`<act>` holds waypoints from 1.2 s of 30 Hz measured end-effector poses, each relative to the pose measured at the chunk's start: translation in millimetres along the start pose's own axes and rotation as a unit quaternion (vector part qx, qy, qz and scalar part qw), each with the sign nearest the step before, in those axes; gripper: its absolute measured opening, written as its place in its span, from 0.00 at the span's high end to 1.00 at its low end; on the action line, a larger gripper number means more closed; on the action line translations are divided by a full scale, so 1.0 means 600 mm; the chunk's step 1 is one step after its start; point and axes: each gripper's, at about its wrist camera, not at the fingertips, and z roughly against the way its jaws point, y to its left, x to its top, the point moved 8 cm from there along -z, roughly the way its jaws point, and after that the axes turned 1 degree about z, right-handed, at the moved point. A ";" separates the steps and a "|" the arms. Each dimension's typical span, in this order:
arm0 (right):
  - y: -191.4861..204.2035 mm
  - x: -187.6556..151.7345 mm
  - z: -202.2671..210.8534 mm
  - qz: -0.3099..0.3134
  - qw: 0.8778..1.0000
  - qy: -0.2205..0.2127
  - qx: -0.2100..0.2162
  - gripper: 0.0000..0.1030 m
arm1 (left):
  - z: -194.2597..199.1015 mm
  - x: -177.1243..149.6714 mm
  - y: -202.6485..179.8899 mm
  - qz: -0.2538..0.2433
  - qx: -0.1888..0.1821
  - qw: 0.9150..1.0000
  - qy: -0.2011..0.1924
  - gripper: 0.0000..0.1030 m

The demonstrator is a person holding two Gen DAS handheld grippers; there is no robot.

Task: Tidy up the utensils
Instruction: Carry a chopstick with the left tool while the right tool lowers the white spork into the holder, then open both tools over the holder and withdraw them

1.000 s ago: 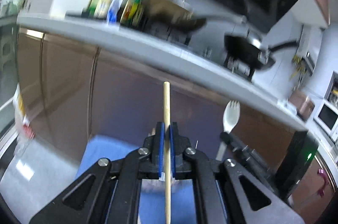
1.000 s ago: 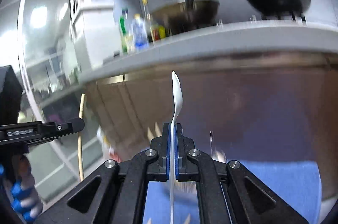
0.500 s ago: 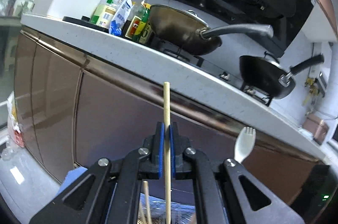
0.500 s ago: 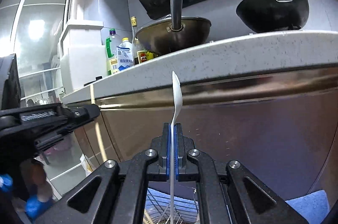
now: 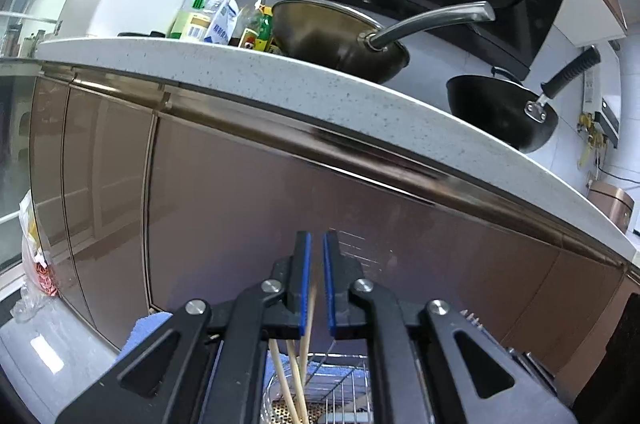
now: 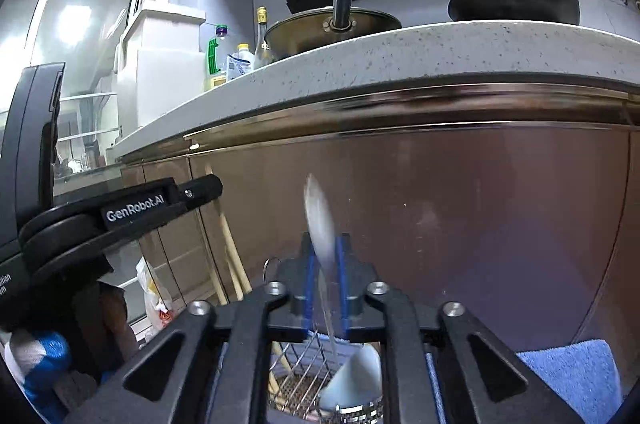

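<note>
My left gripper stands spread; a chopstick sits loose in the gap, blurred, its lower end hidden among two others in the wire rack below. My right gripper is also parted, and the white spoon between the pads is smeared by motion; I cannot tell whether it touches either pad. The rack is cut off by the frame edge. Ahead: brown cabinet doors under a speckled counter with two woks and bottles. Blue cloth lies beneath.
</note>
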 end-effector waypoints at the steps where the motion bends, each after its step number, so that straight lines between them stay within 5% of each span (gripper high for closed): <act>1: -0.002 0.001 0.005 -0.004 1.000 0.001 -0.001 0.79 | 0.004 0.002 -0.001 -0.002 0.000 1.000 0.000 0.93; 13: 0.005 0.033 0.133 -0.019 1.000 0.000 -0.010 0.73 | 0.142 0.040 -0.006 -0.034 -0.013 0.999 0.016 0.85; 36: 0.039 -0.050 0.369 -0.043 0.997 0.061 -0.023 0.63 | 0.400 -0.039 0.034 -0.071 -0.018 0.990 0.123 0.82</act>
